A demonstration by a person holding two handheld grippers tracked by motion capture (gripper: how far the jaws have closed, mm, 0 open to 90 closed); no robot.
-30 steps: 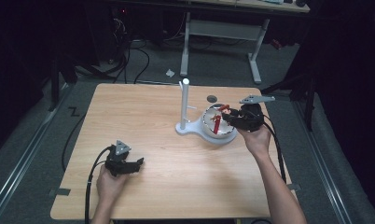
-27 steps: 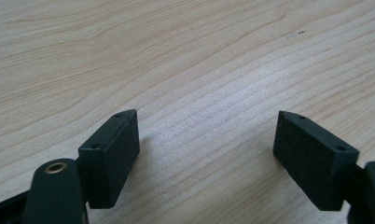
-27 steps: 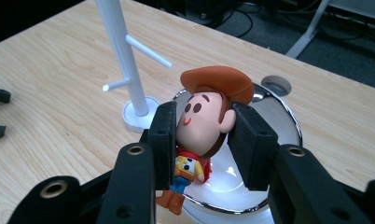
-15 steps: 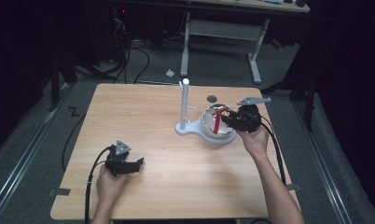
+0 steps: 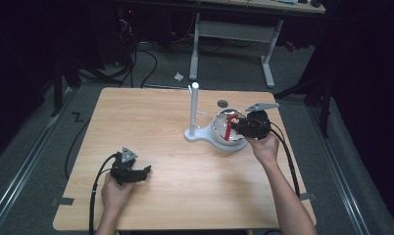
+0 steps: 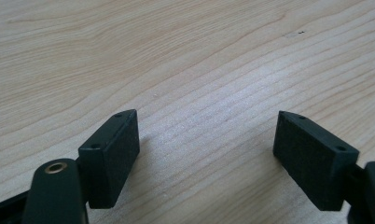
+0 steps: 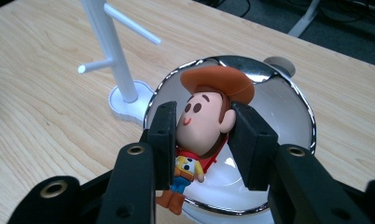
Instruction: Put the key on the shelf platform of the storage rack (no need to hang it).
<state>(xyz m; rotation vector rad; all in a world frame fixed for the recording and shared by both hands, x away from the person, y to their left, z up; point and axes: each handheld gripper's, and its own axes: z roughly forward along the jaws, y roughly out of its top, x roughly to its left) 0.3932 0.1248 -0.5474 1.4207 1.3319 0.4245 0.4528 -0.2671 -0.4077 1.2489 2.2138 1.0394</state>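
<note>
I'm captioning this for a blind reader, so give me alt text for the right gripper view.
The right gripper, its two black jaws closed on the head of a small cowboy figurine with an orange hat, holds it over a shiny round metal bowl. A white plastic stand with side pegs rises behind on the light wooden table.

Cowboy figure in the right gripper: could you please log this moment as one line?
right gripper: shut on cowboy figure | figure: over steel bowl | left gripper: open on table

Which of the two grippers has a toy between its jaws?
The right gripper: its jaws pinch the head of the cowboy figure over the shiny bowl. The left gripper has open jaws over bare table.
</note>
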